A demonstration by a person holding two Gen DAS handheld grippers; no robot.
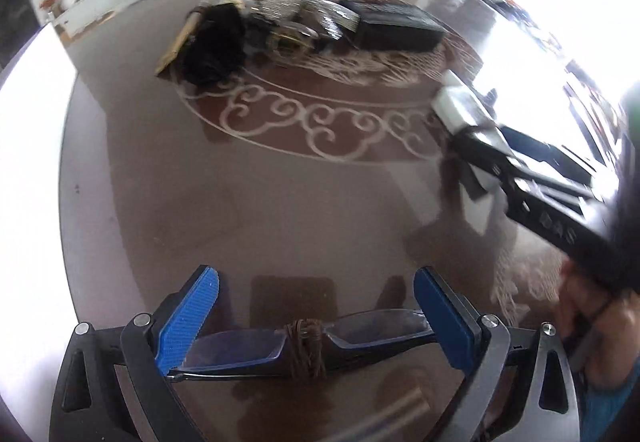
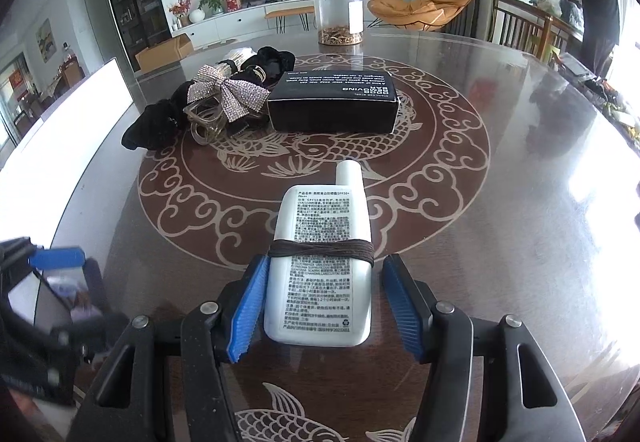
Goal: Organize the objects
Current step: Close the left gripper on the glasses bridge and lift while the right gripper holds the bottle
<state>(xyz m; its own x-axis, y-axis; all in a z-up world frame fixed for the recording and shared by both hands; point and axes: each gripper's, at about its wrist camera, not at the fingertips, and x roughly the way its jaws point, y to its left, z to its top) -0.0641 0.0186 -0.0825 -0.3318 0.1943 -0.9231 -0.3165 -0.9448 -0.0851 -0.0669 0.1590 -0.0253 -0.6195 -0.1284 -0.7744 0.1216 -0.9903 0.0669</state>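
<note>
My left gripper (image 1: 316, 314) holds a pair of black-framed glasses (image 1: 304, 346) crosswise between its blue pads, brown cord wound round the bridge, above the table. My right gripper (image 2: 324, 306) has a white sunscreen bottle (image 2: 324, 266) with a brown cord band between its blue pads; the left pad touches it, a gap shows at the right pad. The bottle also shows blurred in the left wrist view (image 1: 464, 109). A black box (image 2: 332, 101) lies at the table's centre, beside a rhinestone bow (image 2: 228, 93), clear hair clip (image 2: 206, 121) and black scrunchie (image 2: 154, 127).
The round glass-topped table (image 2: 500, 242) carries a fish pattern. A clear jar (image 2: 338, 13) with a black lid stands at the far edge. A person (image 2: 596, 1) stands far right by wooden chairs. The left gripper shows blurred at the left edge (image 2: 56, 258).
</note>
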